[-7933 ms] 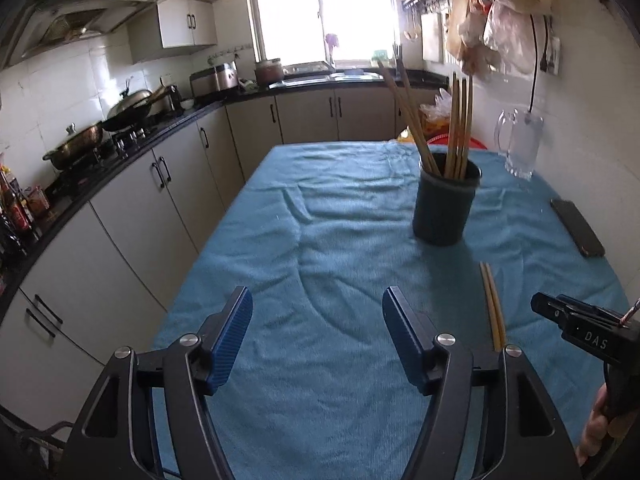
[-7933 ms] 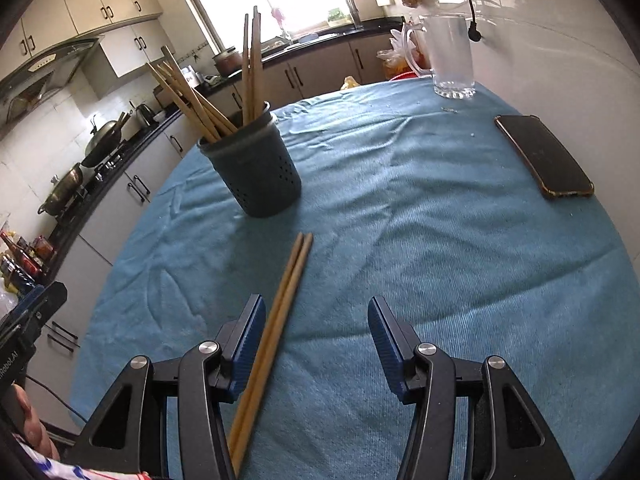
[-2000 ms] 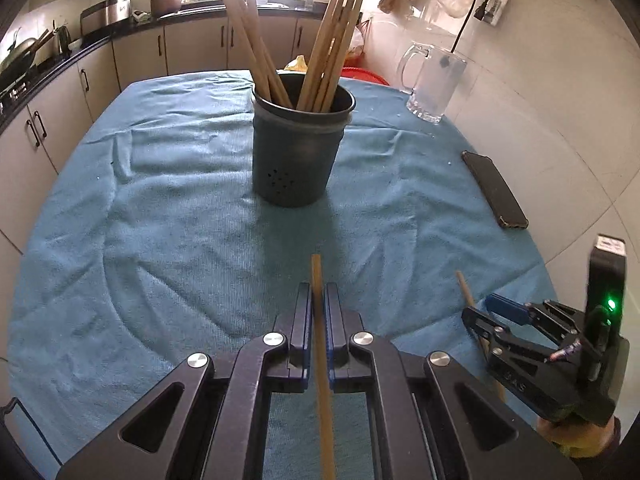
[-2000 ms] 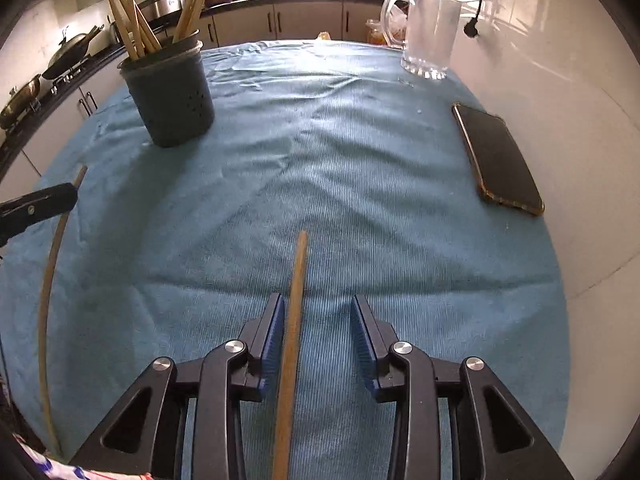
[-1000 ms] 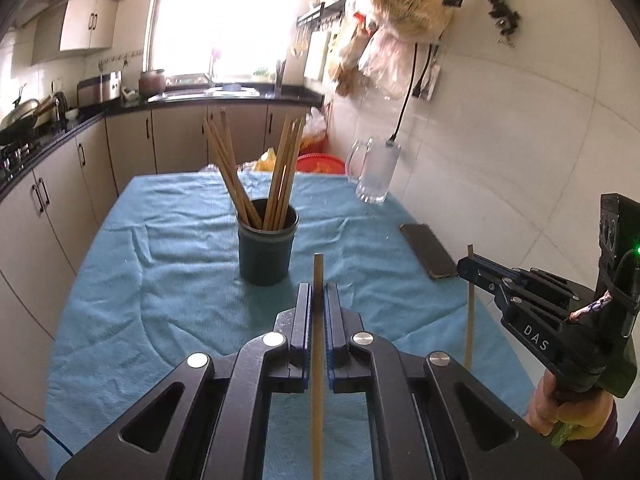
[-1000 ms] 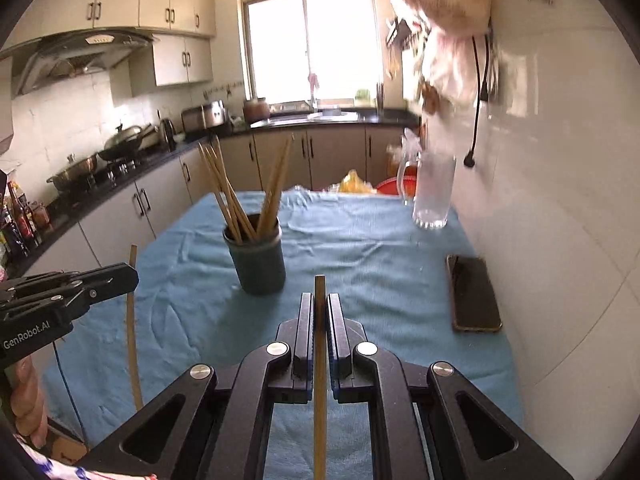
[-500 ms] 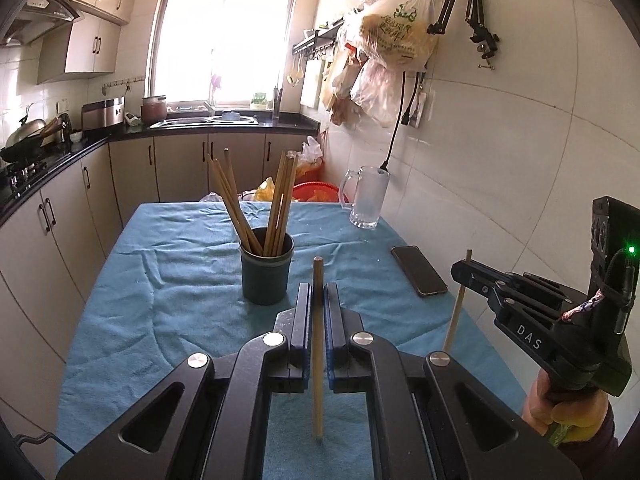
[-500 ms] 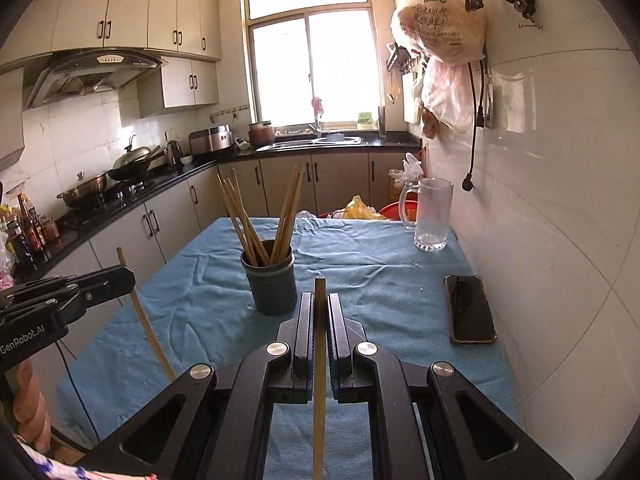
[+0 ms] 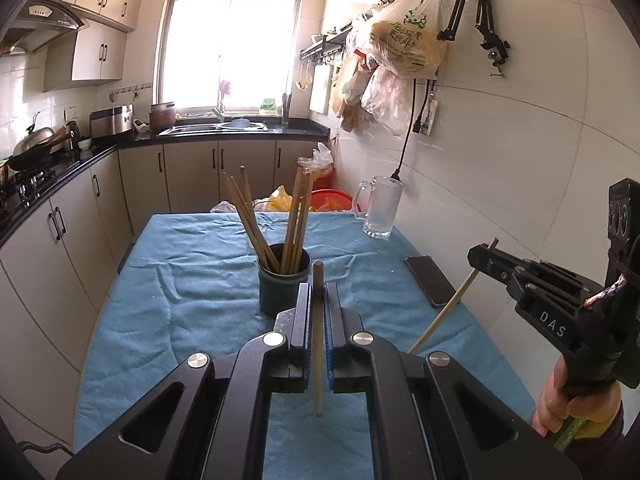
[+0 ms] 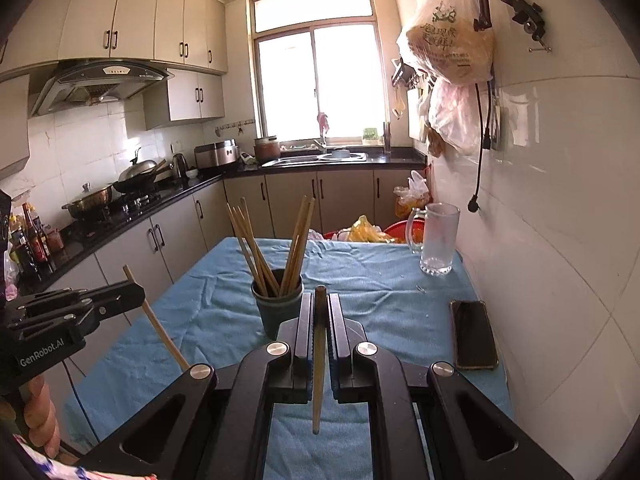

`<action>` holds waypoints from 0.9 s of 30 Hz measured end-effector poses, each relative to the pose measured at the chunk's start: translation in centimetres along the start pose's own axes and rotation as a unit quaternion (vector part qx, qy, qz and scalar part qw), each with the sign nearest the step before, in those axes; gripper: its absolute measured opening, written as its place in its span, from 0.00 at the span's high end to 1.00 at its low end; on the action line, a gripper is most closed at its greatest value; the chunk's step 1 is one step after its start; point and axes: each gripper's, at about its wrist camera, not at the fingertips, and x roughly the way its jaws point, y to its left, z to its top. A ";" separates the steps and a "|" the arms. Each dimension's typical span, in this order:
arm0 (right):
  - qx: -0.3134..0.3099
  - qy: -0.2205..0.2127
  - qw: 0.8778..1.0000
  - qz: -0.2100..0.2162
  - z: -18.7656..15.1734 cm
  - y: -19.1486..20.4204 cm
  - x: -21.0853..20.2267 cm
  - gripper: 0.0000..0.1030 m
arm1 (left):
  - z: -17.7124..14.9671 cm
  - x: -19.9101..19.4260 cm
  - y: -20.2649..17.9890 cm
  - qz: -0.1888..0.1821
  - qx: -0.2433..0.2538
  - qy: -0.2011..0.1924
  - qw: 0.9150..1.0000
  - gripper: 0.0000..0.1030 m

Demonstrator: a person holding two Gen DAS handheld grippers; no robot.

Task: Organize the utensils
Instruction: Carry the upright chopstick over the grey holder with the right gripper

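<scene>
left claw [image 9: 318, 300] clamps chopstick [image 9: 318, 344]; right claw [image 10: 320, 304] — clamps second chopstick [image 10: 319, 360]

Open blue cloth [image 9: 180, 280] left of the holder [image 9: 283, 280]; chopsticks [image 9: 248, 216] fanning above its mouth, phone [image 9: 430, 286] and glass mug [image 9: 382, 210] crowding the wall side

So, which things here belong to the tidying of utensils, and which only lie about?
For the job:
- left gripper with its chopstick
- right gripper with its chopstick
- holder

Lying about:
- phone
- glass mug
</scene>
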 end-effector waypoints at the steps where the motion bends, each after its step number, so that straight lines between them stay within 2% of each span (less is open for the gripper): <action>1: 0.000 -0.001 1.000 0.001 0.2 0.0 0.1 0.94 | 0.2 0.0 0.1 0.002 0.001 -0.001 1.000 0.95; 15: 0.001 0.004 1.000 0.019 3.2 0.2 2.4 0.94 | 3.0 0.8 2.3 0.034 0.022 0.006 0.999 0.95; 27: 0.015 0.018 0.999 0.041 6.0 0.0 5.9 0.94 | 8.0 1.7 4.0 0.013 0.012 0.004 1.000 0.95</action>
